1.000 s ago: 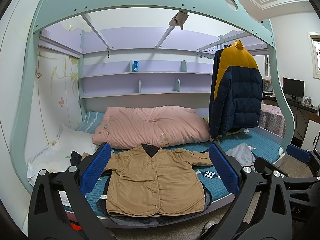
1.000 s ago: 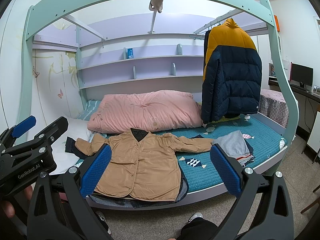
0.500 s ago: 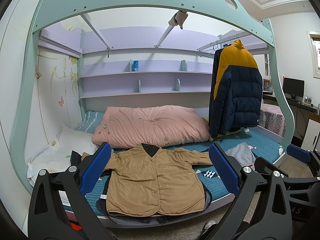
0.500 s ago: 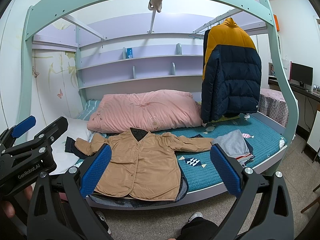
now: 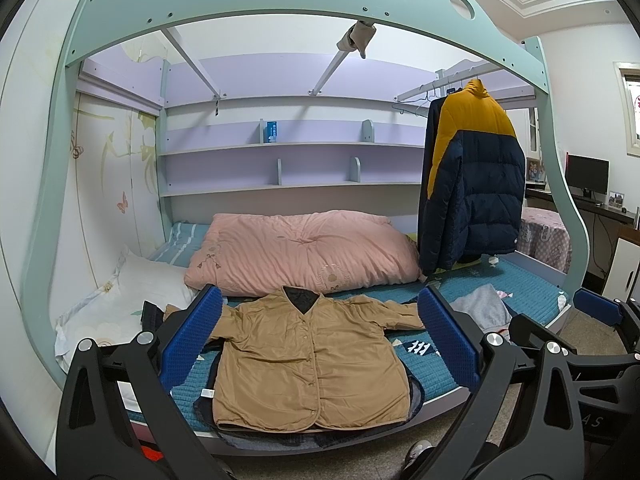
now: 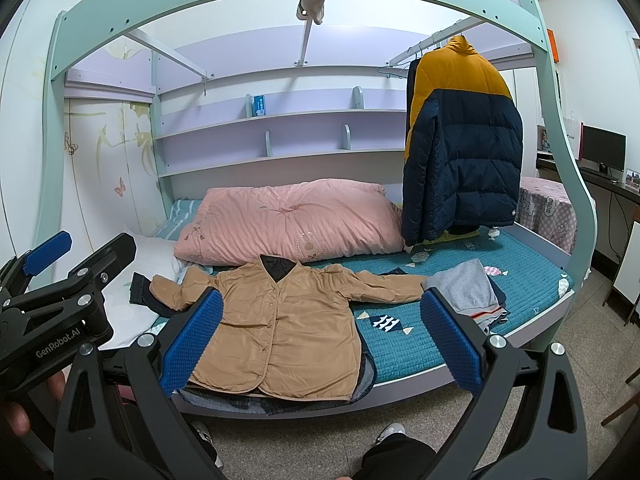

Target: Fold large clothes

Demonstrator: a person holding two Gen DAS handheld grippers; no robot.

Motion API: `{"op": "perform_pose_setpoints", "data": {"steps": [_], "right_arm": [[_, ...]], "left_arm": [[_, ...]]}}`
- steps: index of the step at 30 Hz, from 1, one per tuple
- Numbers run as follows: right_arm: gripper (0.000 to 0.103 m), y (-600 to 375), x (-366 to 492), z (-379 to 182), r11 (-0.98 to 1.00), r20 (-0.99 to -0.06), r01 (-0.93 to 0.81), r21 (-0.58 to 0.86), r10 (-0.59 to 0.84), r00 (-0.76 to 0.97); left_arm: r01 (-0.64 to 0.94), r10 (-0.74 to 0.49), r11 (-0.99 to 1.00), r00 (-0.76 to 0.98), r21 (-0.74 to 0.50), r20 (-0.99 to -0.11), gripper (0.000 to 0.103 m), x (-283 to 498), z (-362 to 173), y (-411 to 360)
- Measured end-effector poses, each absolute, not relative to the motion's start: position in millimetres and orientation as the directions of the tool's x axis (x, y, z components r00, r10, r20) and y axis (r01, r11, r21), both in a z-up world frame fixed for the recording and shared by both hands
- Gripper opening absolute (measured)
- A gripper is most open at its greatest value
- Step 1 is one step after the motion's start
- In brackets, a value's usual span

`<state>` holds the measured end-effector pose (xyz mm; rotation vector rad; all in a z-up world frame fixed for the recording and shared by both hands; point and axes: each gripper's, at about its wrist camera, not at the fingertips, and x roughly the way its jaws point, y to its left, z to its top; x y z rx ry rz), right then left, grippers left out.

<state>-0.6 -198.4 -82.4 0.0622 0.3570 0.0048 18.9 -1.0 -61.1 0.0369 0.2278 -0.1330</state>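
Tan jacket (image 5: 304,360) flat on the bed (image 6: 408,348), hiding darker garments beneath.
Buttoned, sleeves spread. Left gripper (image 5: 320,344) and right gripper (image 6: 320,336) fingers wide, empty, short of it.

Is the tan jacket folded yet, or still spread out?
Spread out. The tan jacket lies flat on the bed, front up, both sleeves stretched sideways, no folds made.

Dark garment (image 5: 412,396) is lying mostly hidden under the tan jacket (image 5: 304,360), only edges showing. Left gripper's blue finger (image 5: 192,340) is covering the jacket's left sleeve. Small blue box (image 5: 272,132) on the far shelf: print too small to read. Monitor (image 6: 602,148) at right is being cut off by the frame edge.
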Motion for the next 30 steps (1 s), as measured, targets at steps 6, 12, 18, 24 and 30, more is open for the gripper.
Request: {"op": "perform_pose_setpoints", "data": {"steps": [6,12,18,24,30], "right_arm": [[0.095,-198.4,-0.6,-82.3,0.998,-0.350,0.006,0.063,0.016,0.937],[0.095,-198.6,-0.4,-82.2,0.998,-0.350,0.006,0.063,0.016,0.936],[0.095,-198.7,-0.3,-82.4,0.998,-0.351,0.005,0.064,0.018,0.936],[0.095,-198.2,-1.0,-83.7,0.998,-0.351,0.005,0.065,0.018,0.936],[0.095,-198.2,-1.0,-83.6,0.998,-0.352,0.005,0.065,0.018,0.936]], "left_arm": [[0.135,-0.127,0.991,0.965,0.022,-0.229,0.098,19.5,-61.2,-0.2],[0.135,-0.126,0.991,0.965,0.023,-0.229,0.098,19.7,-61.2,0.2],[0.135,-0.127,0.991,0.965,0.023,-0.230,0.098,20.0,-61.2,0.3],[0.136,-0.127,0.990,0.965,0.023,-0.230,0.098,20.3,-61.5,1.6],[0.136,-0.127,0.990,0.965,0.024,-0.229,0.098,20.3,-61.6,1.7]]}}
